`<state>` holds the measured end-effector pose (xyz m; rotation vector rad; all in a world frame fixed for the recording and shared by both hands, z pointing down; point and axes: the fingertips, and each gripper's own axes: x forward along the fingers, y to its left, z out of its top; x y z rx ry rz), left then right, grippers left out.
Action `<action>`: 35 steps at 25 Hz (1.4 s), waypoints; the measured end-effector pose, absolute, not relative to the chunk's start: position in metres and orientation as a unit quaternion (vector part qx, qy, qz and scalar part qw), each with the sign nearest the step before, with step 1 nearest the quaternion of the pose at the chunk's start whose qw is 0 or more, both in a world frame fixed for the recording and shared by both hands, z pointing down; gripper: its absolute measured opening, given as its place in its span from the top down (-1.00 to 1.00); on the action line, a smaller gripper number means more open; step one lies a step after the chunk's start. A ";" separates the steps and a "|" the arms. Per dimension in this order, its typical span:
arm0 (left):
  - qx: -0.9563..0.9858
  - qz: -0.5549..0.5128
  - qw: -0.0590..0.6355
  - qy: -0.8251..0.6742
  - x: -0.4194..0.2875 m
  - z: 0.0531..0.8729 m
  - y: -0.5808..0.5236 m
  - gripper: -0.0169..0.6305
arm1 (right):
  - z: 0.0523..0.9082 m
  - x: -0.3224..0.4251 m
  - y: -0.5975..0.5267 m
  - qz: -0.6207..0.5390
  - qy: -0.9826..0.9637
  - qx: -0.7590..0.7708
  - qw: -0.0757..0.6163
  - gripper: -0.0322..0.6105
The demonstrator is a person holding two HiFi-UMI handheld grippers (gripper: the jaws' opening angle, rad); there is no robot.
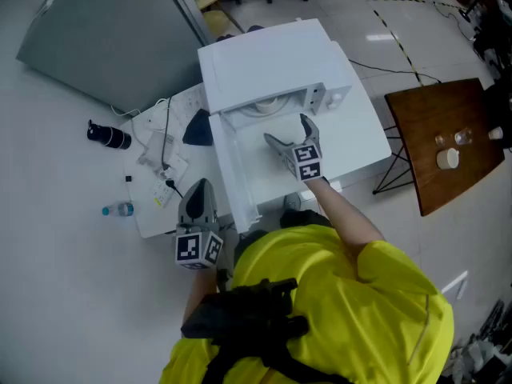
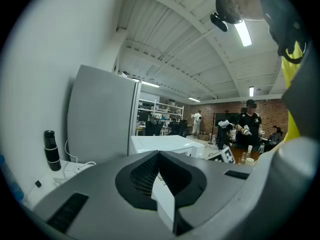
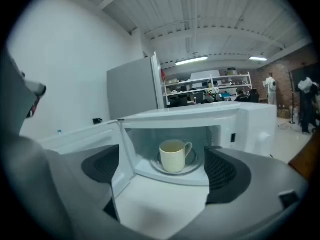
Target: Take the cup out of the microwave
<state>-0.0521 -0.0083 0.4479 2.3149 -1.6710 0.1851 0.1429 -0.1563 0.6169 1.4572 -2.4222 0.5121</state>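
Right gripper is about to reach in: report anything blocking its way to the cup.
Nothing visible does. The door is swung open to the left, and the cup stands exposed on the turntable, straight ahead of the open right gripper.

Counting as we go. One boxy white microwave (image 1: 280, 62), upper centre. One cream ceramic cup (image 3: 174, 155) inside it, on one round turntable plate (image 3: 194, 164). Two grey two-jaw grippers: the left gripper (image 1: 198, 187) lower left of centre, the right gripper (image 1: 286, 130) dead centre. A black-and-white marker cube (image 1: 198, 249) on the first, another cube (image 1: 308, 162) on the second, so two cubes. One black cylindrical flask (image 1: 108, 136) at far left. One small clear plastic bottle with a blue cap (image 1: 118, 210) lower on that side. One brown wooden table (image 1: 436, 182) at the right edge; the bits on it are too small to count. One tall grey panel (image 1: 104, 30), upper left. One person in a yellow shirt (image 1: 360, 310), bottom.
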 end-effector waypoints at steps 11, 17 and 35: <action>0.795 0.083 0.156 -0.581 -0.056 0.479 -0.076 0.95 | 0.722 0.102 -0.337 0.147 -0.817 0.535 0.161 -0.79; 0.772 0.088 0.168 -0.607 -0.080 0.483 -0.072 0.95 | 0.737 0.097 -0.353 0.138 -0.811 0.537 0.187 -0.70; 0.740 0.051 0.167 -0.650 -0.115 0.491 -0.072 0.95 | 0.634 0.120 -0.182 0.155 -0.856 0.470 0.150 -0.50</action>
